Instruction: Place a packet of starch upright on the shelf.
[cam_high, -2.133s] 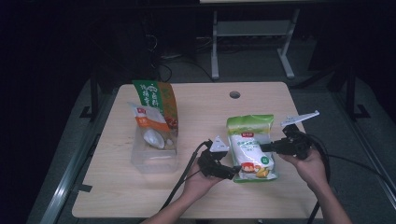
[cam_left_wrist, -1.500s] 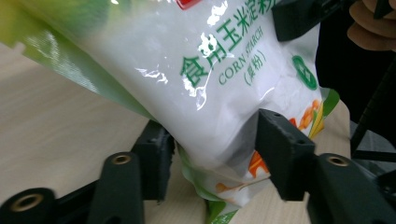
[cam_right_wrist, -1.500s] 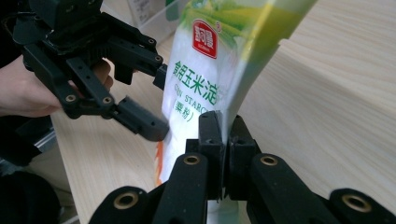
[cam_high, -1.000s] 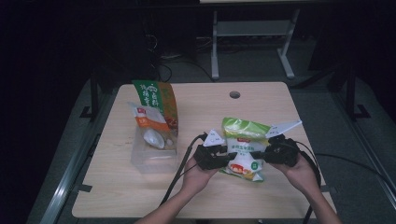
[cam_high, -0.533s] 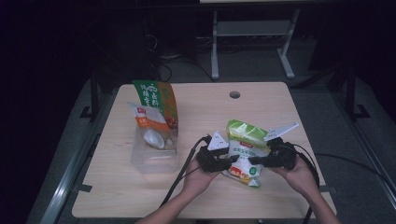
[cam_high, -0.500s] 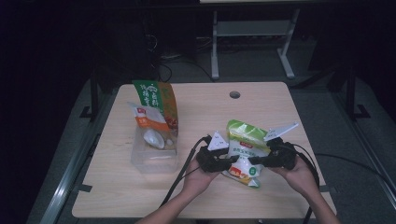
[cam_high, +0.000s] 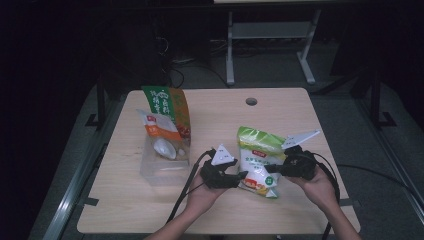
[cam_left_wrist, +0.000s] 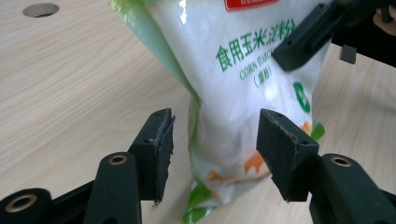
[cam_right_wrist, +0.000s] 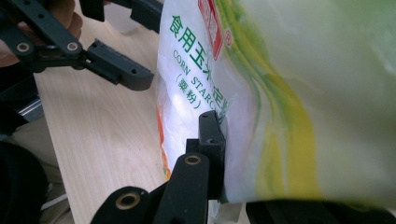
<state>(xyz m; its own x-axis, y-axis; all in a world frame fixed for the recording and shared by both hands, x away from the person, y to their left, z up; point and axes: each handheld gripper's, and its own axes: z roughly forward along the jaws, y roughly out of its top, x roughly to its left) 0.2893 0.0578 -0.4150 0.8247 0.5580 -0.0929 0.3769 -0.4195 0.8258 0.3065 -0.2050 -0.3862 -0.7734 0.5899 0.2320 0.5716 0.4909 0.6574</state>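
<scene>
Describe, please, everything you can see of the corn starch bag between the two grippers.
The corn starch bag is a soft plastic pouch, white in front with a green and yellow top, a red label, green print and orange at the bottom. It looks full and a little creased. It stands tilted on the wooden table, near its front edge. The right gripper is clamped on one side edge. The left gripper is open, one jaw either side of the bag's lower edge, not yet pressing.
</scene>
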